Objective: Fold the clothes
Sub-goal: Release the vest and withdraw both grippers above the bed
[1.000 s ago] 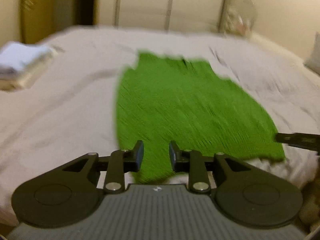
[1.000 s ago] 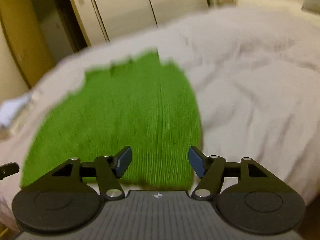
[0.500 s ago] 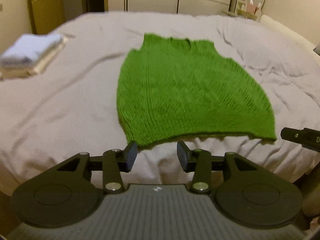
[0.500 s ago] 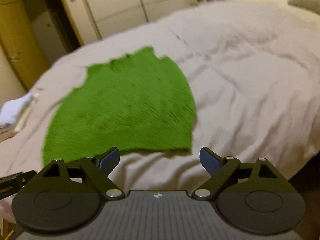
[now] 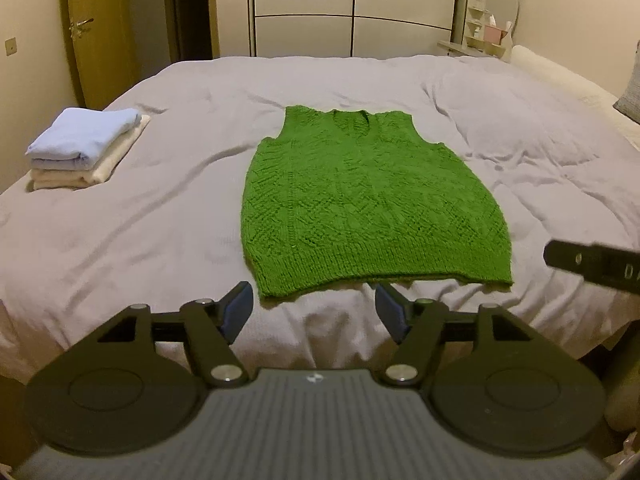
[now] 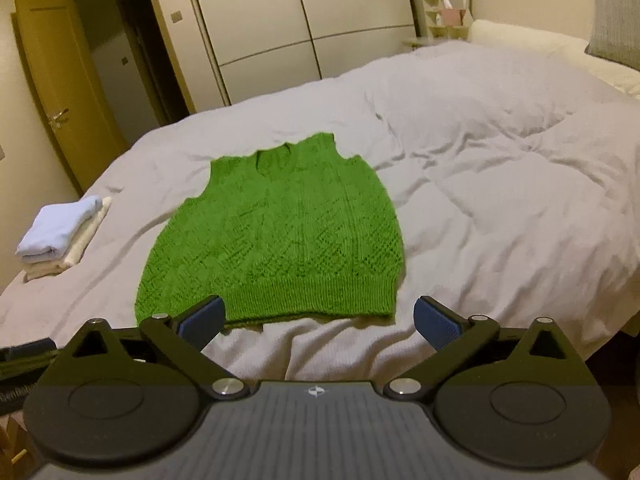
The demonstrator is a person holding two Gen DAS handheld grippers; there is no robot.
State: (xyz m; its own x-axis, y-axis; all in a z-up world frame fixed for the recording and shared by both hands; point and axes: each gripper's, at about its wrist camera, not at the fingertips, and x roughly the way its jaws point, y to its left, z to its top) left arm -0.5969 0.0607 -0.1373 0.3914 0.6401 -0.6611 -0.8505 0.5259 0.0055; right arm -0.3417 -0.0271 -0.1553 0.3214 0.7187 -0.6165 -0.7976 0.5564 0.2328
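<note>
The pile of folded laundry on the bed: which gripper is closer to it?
Left. The left gripper sits off the green vest's near-left hem corner, on the side of the folded pile; the right gripper is further right, across the vest.

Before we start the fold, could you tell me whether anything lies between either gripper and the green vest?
Nothing visible does. Only bare duvet separates the left gripper and right gripper from the green vest.

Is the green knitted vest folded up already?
No, the green knitted vest lies spread flat on the grey bed cover, with both armholes and the whole hem showing.
</note>
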